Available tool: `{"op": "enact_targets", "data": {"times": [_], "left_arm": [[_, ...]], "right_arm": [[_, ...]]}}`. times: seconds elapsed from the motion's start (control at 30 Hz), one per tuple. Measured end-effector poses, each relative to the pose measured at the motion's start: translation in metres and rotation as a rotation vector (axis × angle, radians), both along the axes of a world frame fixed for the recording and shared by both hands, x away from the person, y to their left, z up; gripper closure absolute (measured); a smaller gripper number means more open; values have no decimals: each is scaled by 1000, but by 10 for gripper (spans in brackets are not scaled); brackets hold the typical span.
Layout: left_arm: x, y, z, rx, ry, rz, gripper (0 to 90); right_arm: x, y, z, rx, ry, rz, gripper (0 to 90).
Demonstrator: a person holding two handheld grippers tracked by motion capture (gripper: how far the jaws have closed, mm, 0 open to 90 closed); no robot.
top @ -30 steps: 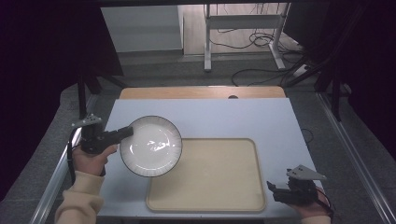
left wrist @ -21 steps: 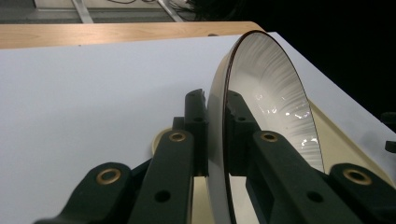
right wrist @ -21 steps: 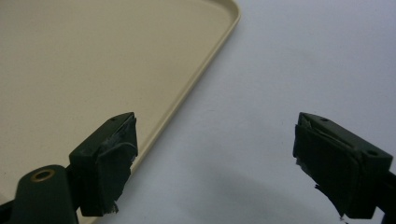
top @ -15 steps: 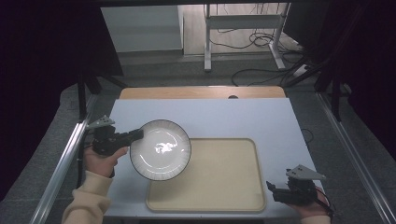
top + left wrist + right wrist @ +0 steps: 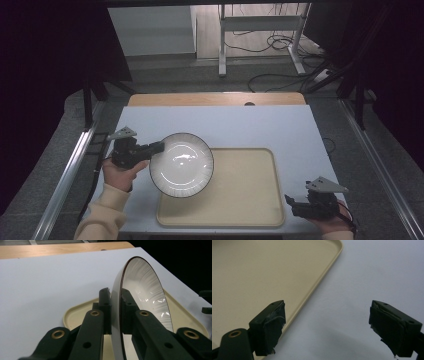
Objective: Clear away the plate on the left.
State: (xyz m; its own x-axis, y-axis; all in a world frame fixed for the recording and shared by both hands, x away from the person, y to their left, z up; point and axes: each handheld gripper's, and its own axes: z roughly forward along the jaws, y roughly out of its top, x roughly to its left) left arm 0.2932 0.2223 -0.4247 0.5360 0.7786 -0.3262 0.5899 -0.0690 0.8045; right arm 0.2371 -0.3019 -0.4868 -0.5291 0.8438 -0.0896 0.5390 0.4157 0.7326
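Left tool (image 5: pixel 156 146) grips the plate (image 5: pixel 181 164) rim, seemingly above the tray (image 5: pixel 240 200); right tool (image 5: pixel 327 327) gapes wide.

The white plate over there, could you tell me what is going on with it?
A person is holding the white plate by its rim in the left gripper, with one jaw on each face of the rim. The plate sits above the left end of the beige tray, partly over the white table. The right gripper waits open and empty near the tray's right front corner.
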Motion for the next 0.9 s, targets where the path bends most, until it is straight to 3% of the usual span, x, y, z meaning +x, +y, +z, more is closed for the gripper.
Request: {"op": "enact_targets", "data": {"times": [0.9], "left_arm": [[10,-46,-7,3,36,-77,832]], "right_arm": [[1,0,3,8,-17,-2,140]]}}
